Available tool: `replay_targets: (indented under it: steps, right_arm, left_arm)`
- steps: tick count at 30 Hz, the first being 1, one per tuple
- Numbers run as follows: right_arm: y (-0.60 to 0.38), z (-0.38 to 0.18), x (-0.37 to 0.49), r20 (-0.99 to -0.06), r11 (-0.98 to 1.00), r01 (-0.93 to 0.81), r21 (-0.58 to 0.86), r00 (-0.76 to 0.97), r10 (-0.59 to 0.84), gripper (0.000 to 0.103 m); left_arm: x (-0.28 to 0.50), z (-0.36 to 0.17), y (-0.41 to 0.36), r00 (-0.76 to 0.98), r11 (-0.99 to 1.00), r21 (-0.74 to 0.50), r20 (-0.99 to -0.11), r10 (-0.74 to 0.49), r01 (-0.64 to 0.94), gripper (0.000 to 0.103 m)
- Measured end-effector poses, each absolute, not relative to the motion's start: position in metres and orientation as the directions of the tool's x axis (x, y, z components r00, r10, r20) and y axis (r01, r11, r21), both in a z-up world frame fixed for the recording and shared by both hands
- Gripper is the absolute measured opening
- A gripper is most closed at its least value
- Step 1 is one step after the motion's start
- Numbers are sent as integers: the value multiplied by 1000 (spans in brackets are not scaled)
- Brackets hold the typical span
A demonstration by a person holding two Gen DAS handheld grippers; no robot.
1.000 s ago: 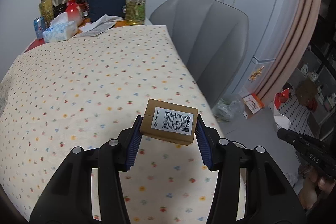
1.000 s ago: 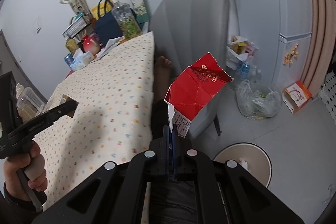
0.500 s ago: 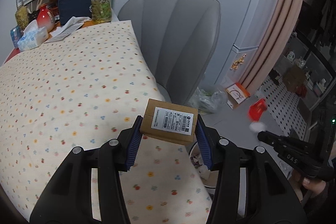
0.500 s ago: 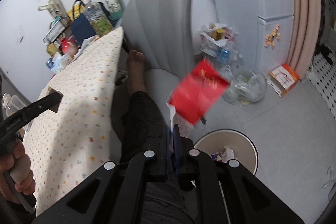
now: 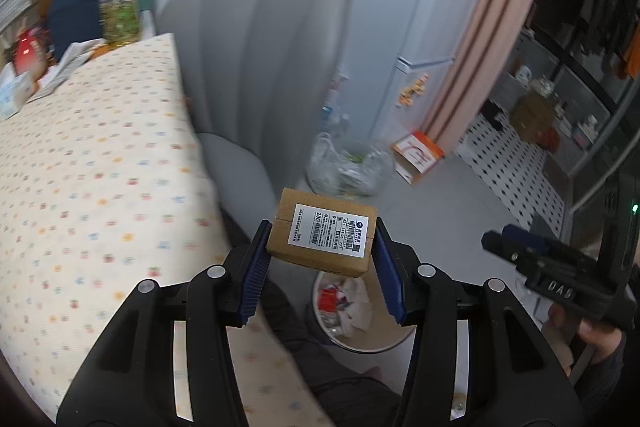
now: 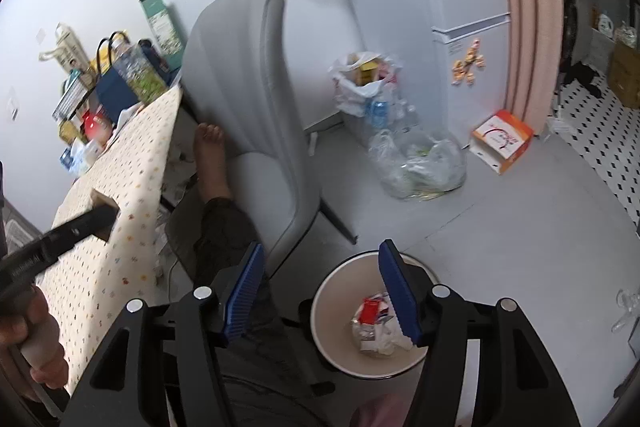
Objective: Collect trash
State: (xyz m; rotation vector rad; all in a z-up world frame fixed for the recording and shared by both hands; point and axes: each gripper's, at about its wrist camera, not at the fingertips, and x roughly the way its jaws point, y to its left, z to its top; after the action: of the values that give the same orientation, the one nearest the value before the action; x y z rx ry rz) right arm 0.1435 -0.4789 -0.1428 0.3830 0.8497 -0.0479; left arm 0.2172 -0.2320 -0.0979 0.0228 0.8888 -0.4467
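My left gripper (image 5: 322, 259) is shut on a small brown cardboard box (image 5: 324, 237) with a white shipping label. It holds the box in the air above the round white trash bin (image 5: 392, 341) on the floor. My right gripper (image 6: 320, 291) is open and empty, just above the same bin (image 6: 332, 291). The red carton (image 6: 370, 309) lies inside the bin among crumpled white paper. The right gripper also shows at the right of the left wrist view (image 5: 516, 247). The left gripper with the box shows at the left of the right wrist view (image 6: 102, 215).
A grey chair (image 6: 256, 115) stands beside the table with the dotted cloth (image 5: 80, 167). Clear plastic bags of waste (image 6: 420, 163) and an orange and white box (image 6: 502, 141) sit on the floor by the fridge. My leg and bare foot (image 6: 210, 143) are under the table.
My right gripper opened and the red carton dropped into the bin. My left gripper carried the cardboard box off the table, rightward, to above the bin.
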Motion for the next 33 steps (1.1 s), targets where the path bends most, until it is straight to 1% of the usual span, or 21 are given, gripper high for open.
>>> replay_targets:
  steps: [2, 8, 9, 11, 14, 16, 19, 21, 23, 27, 30, 32, 33]
  right_arm:
    - [-495, -137, 137, -733, 925, 214, 314, 674, 93, 64]
    - [-541, -121, 116, -707, 908, 269, 322, 706, 42, 70]
    - [-548, -120, 113, -702, 903, 280, 327, 711, 33, 70]
    - [-560, -118, 107, -697, 894, 299, 335, 717, 21, 70]
    - [-573, -119, 99, -694, 885, 315, 342, 720, 12, 70]
    - [-580, -120, 96, -692, 880, 321, 350, 722, 12, 70]
    - [-580, -119, 95, -685, 878, 312, 362, 728, 24, 71]
    - [-574, -117, 95, -681, 881, 299, 366, 731, 35, 72]
    - [-568, -113, 95, -675, 887, 280, 367, 737, 47, 76]
    - [-554, -100, 94, -659, 896, 246, 369, 749, 65, 80]
    - [-544, -81, 88, -636, 905, 229, 358, 769, 57, 87]
    - [-536, -67, 84, -622, 915, 212, 344, 782, 53, 95]
    - [-533, -62, 82, -615, 919, 204, 338, 787, 51, 96]
  left_arm:
    - [216, -101, -246, 527, 897, -169, -758, -383, 408, 50]
    - [206, -118, -304, 441, 851, -200, -785, -436, 486, 51]
    - [206, -121, -312, 426, 843, -202, -790, -441, 499, 55]
    - [201, -127, -329, 404, 829, -187, -803, -438, 527, 84]
    - [198, -126, -339, 422, 831, -157, -802, -423, 534, 92]
    - [200, -123, -337, 435, 844, -154, -802, -411, 513, 96]
    - [202, -118, -328, 456, 862, -158, -795, -400, 481, 97]
    - [203, -113, -321, 463, 869, -164, -792, -399, 467, 97]
    - [200, -107, -315, 478, 875, -162, -785, -395, 456, 97]
    - [195, -90, -300, 511, 889, -161, -768, -387, 430, 97]
    - [193, -76, -290, 536, 899, -158, -755, -377, 409, 97]
    - [190, -63, -281, 558, 907, -154, -744, -368, 392, 97]
    - [188, -58, -276, 569, 911, -153, -738, -363, 383, 97]
